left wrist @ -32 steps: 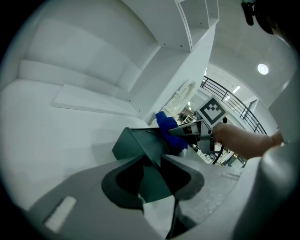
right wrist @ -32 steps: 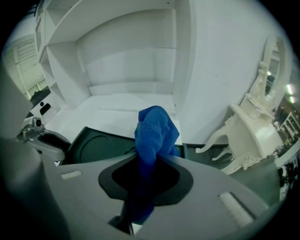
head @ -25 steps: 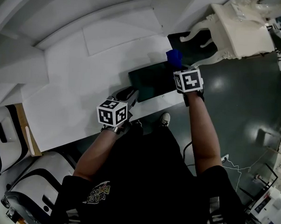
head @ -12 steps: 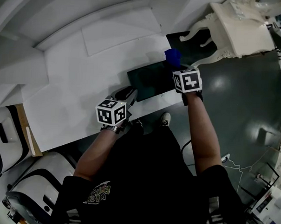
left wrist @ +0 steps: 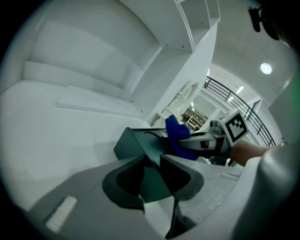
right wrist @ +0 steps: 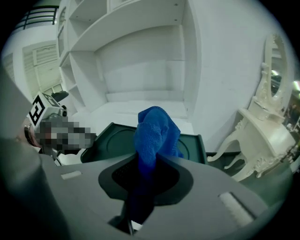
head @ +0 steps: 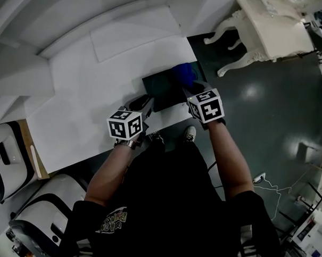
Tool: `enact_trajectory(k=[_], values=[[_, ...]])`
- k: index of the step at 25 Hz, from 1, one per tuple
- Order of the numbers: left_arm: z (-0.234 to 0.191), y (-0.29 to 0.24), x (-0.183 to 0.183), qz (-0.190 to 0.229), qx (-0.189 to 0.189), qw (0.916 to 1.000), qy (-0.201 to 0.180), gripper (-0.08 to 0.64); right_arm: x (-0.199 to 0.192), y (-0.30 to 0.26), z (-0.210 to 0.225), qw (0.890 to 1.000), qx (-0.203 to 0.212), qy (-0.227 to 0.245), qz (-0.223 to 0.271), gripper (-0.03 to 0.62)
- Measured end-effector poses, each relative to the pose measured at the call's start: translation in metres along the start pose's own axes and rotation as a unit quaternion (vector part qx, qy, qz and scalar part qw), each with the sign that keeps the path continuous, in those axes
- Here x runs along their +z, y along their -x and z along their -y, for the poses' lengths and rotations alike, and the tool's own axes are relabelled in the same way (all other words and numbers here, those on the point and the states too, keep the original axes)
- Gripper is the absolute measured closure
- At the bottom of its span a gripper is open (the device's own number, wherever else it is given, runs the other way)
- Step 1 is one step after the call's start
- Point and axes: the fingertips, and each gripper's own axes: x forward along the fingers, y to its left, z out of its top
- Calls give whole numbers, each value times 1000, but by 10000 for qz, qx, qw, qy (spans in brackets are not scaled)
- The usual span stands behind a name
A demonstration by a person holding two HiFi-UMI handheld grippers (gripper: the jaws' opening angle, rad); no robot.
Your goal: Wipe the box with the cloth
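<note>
A flat dark green box [head: 161, 89] lies at the right end of the white table [head: 82, 100]. My left gripper [head: 142, 103] is shut on the box's near left edge, and the green edge [left wrist: 151, 174] shows between its jaws. My right gripper [head: 189, 89] is shut on a blue cloth [head: 183, 74], which hangs over the box's right half. In the right gripper view the cloth [right wrist: 155, 130] bunches up from the jaws in front of the box top [right wrist: 115, 140]. The left gripper view shows the cloth [left wrist: 177, 136] and the right gripper [left wrist: 206, 140] across the box [left wrist: 136, 140].
A thin white panel [head: 134, 33] lies on the table behind the box. White shelving rises at the back. An ornate white dressing table [head: 272, 31] stands on the dark floor to the right. White rounded equipment [head: 5, 156] sits at the lower left.
The right gripper has carried the blue cloth from the box's far right corner leftward onto the box top. The left gripper has stayed shut on the box's edge.
</note>
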Motion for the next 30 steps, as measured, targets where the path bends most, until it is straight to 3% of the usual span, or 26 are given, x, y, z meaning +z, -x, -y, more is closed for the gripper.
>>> enact_trajectory(k=[7,13,19,24,30], values=[[0,0,2,17,68,10000,-27,449,-24,25,-80,9946,976,178,296,500],[-1,1,1,-4,116,9999,-43,451,-76,22,-156,9799,1825,768,-251,500],[0,2,1,-16,163,9998,-80,452,-98,-7,-174,9707,2032,1048,-735,500],[1,0,1,-45,161,9998,-125,452,-99,-20,-146,9822,1688,215,-797,500],[-1,1,2,-112,126,9996,-218,451,-94,-25,-118,9825,1532,-808,-686,500]])
